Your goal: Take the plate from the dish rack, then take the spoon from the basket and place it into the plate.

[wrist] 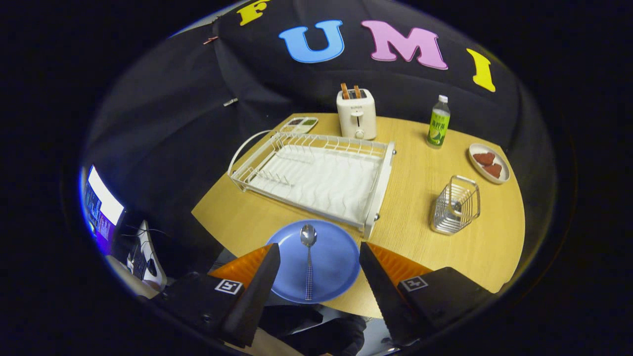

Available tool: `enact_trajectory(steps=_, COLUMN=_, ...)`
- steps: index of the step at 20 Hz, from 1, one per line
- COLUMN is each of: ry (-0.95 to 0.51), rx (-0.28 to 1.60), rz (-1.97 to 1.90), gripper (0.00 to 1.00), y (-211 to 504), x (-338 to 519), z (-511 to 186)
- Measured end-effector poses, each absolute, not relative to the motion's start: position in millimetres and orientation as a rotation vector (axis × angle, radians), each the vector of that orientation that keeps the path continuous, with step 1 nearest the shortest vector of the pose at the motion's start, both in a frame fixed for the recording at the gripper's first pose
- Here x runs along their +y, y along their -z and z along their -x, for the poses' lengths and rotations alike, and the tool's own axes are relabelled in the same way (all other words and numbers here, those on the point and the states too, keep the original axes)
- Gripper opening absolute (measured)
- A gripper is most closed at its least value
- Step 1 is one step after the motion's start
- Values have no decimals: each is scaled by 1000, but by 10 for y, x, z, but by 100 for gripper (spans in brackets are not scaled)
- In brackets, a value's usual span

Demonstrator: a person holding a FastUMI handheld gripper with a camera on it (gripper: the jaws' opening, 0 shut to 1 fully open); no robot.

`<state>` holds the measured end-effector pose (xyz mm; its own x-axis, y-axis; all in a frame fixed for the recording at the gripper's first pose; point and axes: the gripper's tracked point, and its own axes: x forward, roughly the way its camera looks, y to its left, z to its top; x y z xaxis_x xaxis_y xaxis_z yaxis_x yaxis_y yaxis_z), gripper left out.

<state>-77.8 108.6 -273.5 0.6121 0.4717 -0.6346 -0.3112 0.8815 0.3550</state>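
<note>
A: Spoon (308, 262) — where does it lie from the tongs (319, 269)?
B: Between the wide-open fingers, which hold nothing. It rests on the blue plate (336, 257) at the worktop's (420, 247) near edge, handle toward the tongs, bowl pointing to the dish rack (316, 178).
A: And the basket (456, 205)?
B: Empty, it seems, toward the right edge. I'd judge the task done.

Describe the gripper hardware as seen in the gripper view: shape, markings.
The gripper has two wedge-shaped fingers tapering to points, spread open either side of the blue plate and spoon. Their outer faces are ribbed, and the right finger's inner edge looks finely serrated. Each sits on a black block carrying a small square black-and-white marker tag.
</note>
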Motion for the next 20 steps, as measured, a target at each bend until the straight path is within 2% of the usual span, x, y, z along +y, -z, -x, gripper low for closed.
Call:
enact_trajectory(steps=9, ry=-490, rx=528, rz=-178, gripper=99, y=1669, x=679, z=499)
enact_trajectory(steps=15, ry=-447, rx=364, rz=-144, gripper=99, y=1251, x=199, z=515)
enact_trajectory(steps=20, ry=-456, rx=322, rz=-204, gripper=99, y=1154, x=-49, z=633)
